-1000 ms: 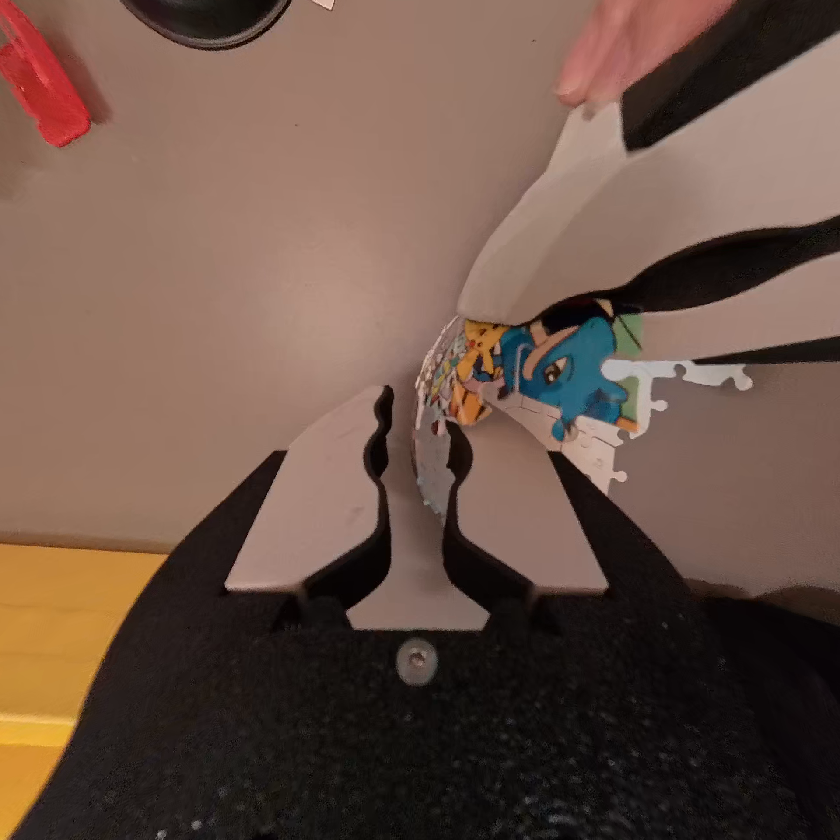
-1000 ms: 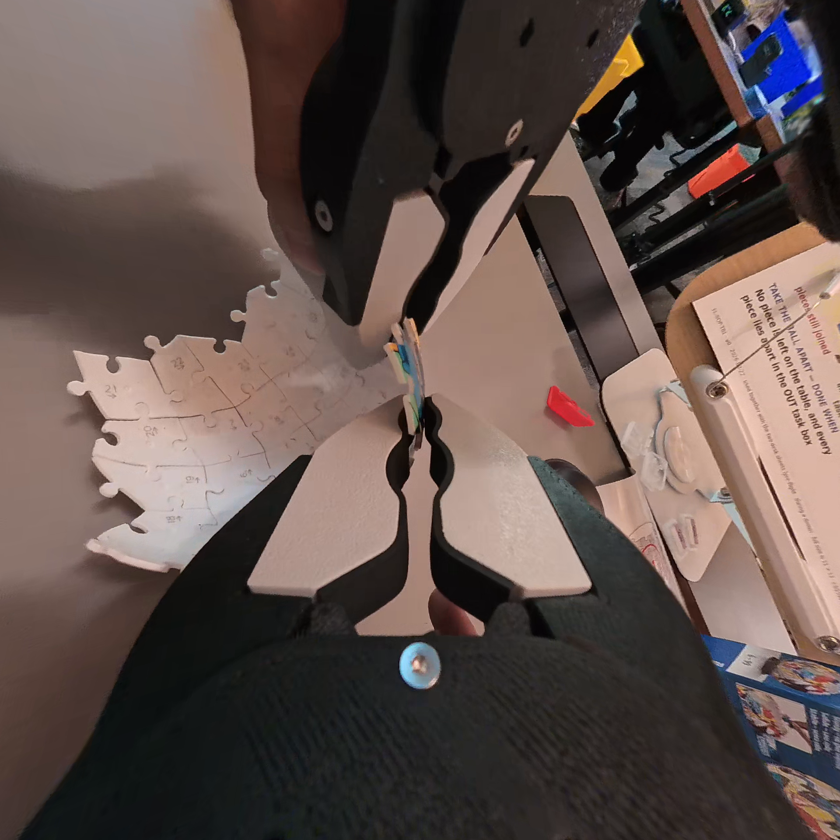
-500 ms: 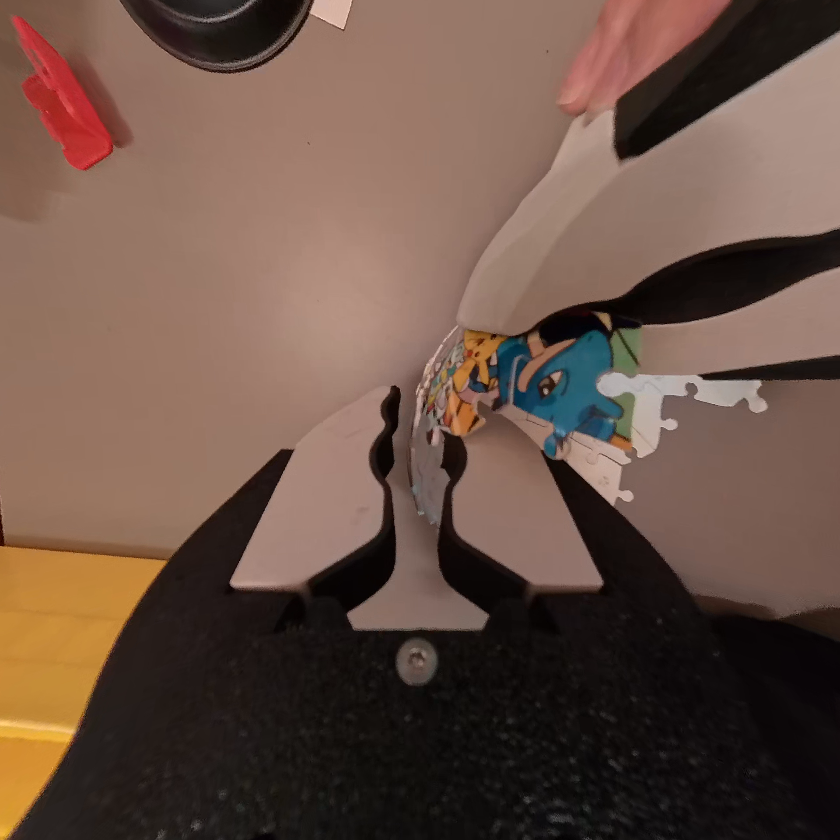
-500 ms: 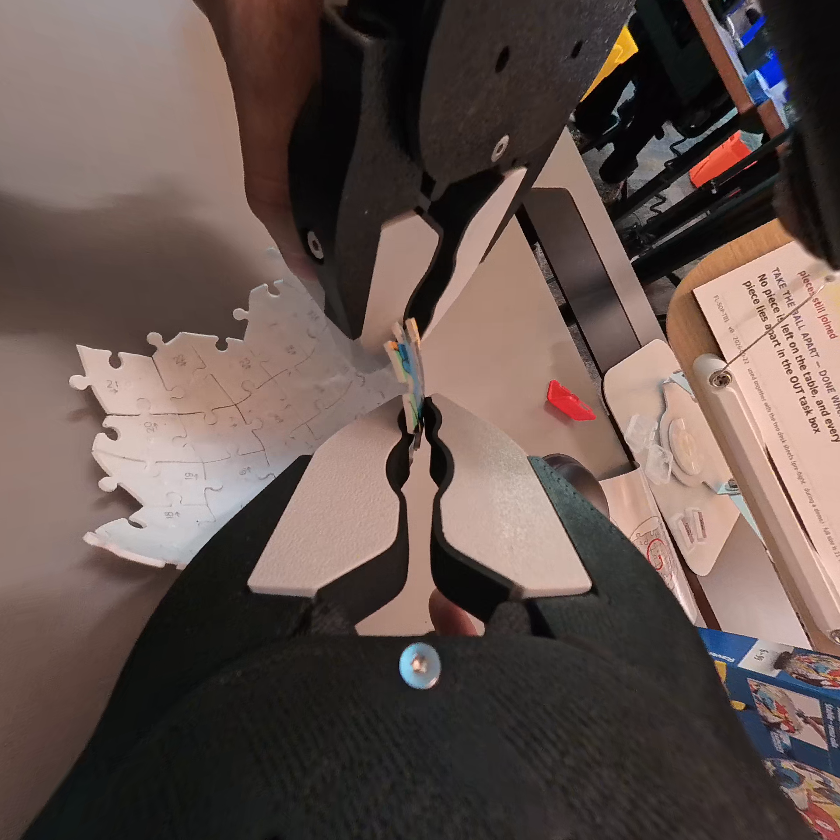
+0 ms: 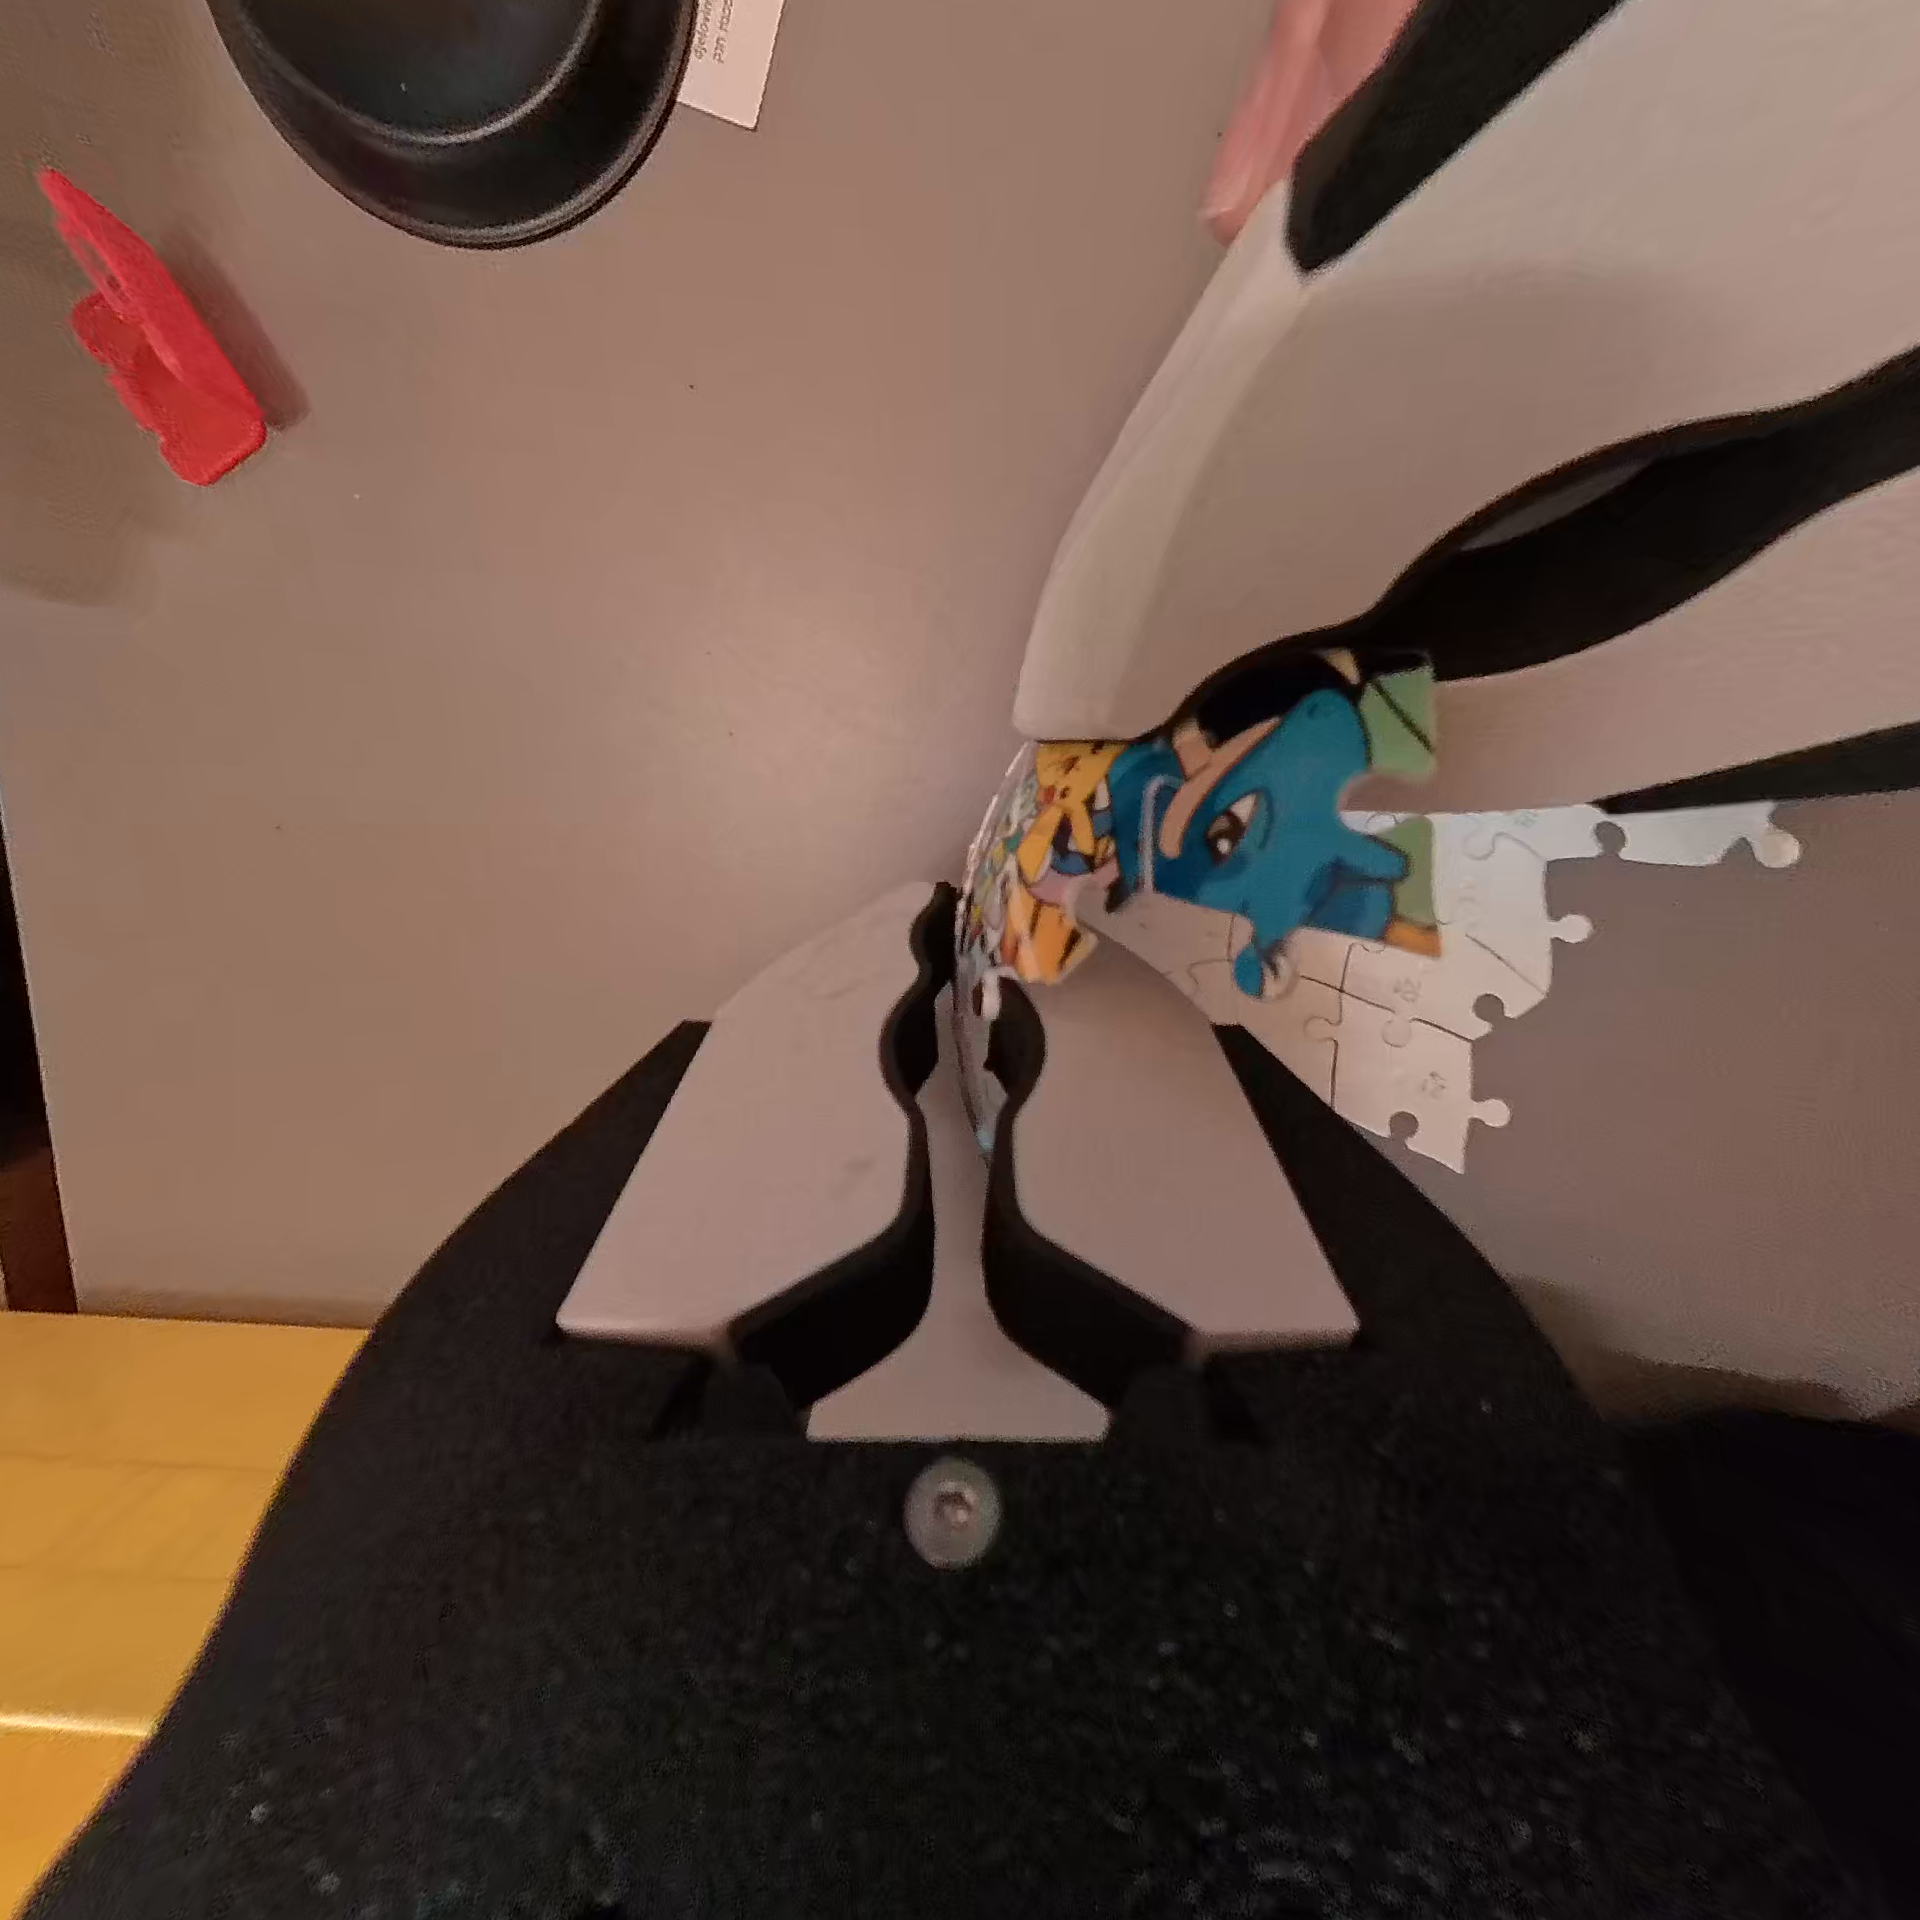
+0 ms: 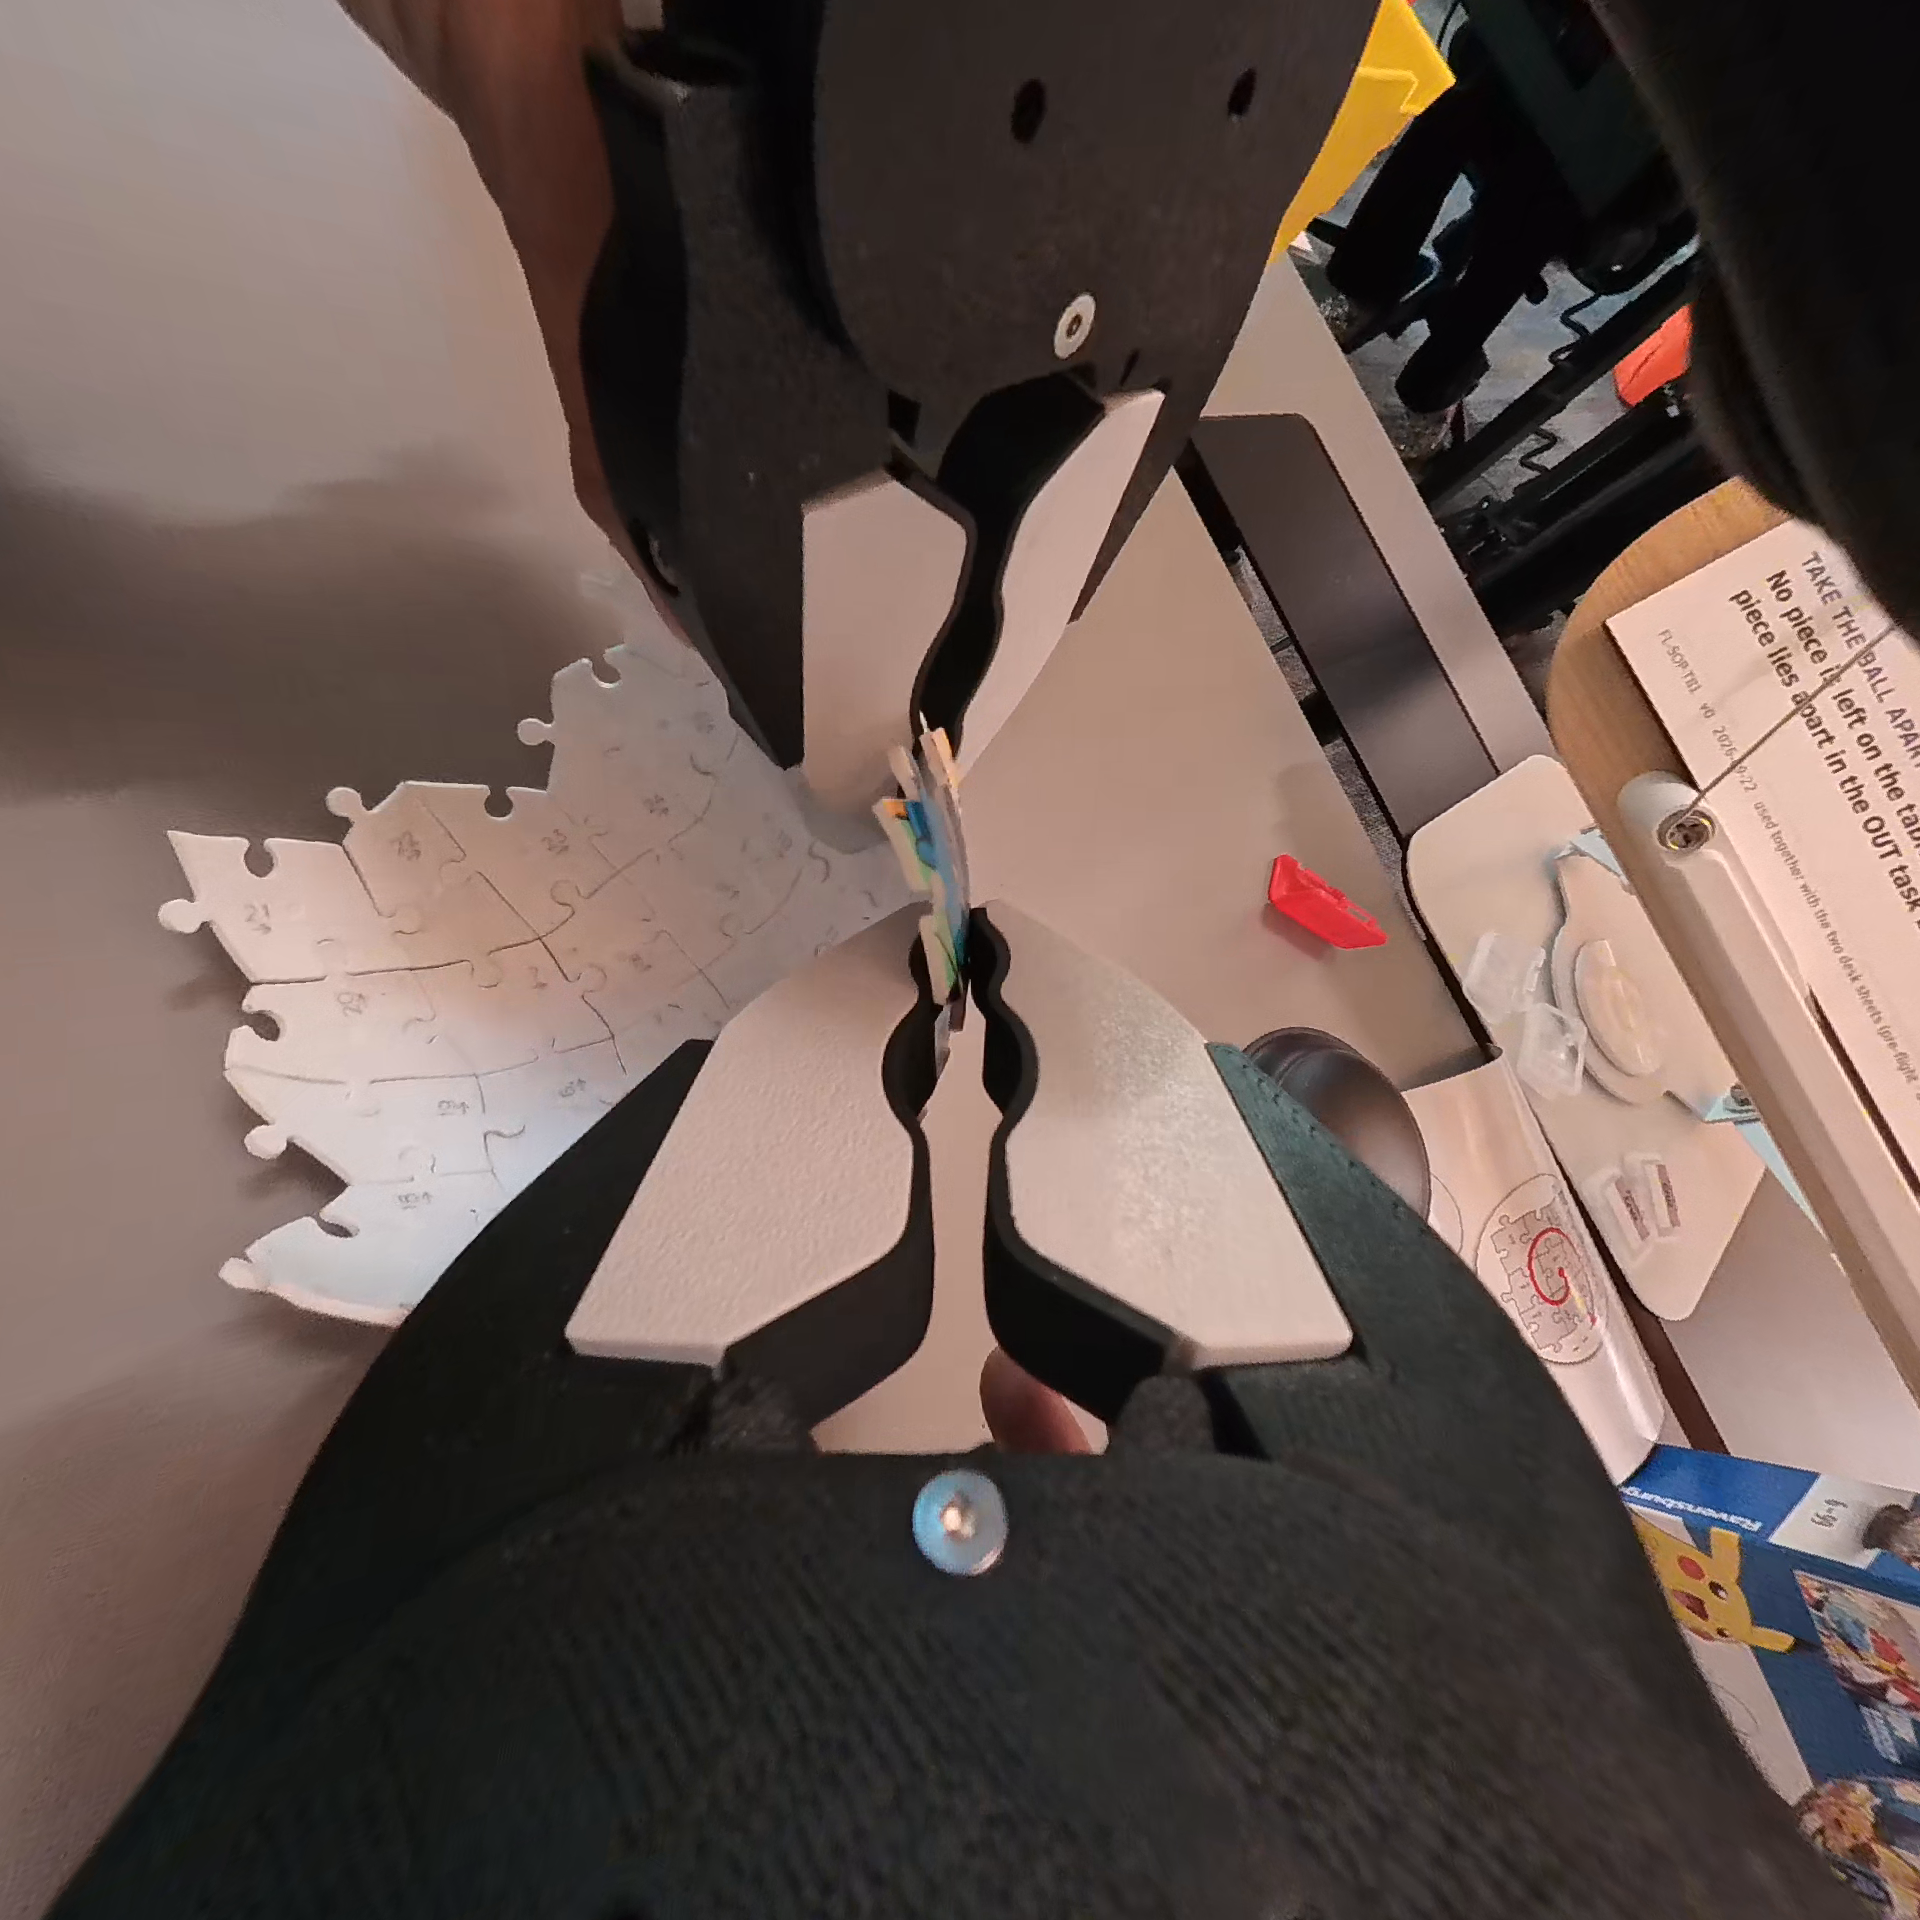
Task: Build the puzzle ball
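We hold the left gripper narrowed onto the edge of the curved puzzle section, a thin strip of joined pieces pinched between its tips. From there the section bends off toward 2 o'clock, printed side up in blues and yellows — the white numbered backs show just beyond. The right gripper comes in from 2 o'clock and clamps the same section at its far edge. In the right wrist view our right gripper is closed on the section's edge, and the left gripper meets it from 12 o'clock. The assembled white backs fan out toward 9 o'clock over the grey table. Farther off lie a red plastic piece at 10 o'clock, a black round object at 11 o'clock, and — in the right view — the puzzle box at 4 o'clock.
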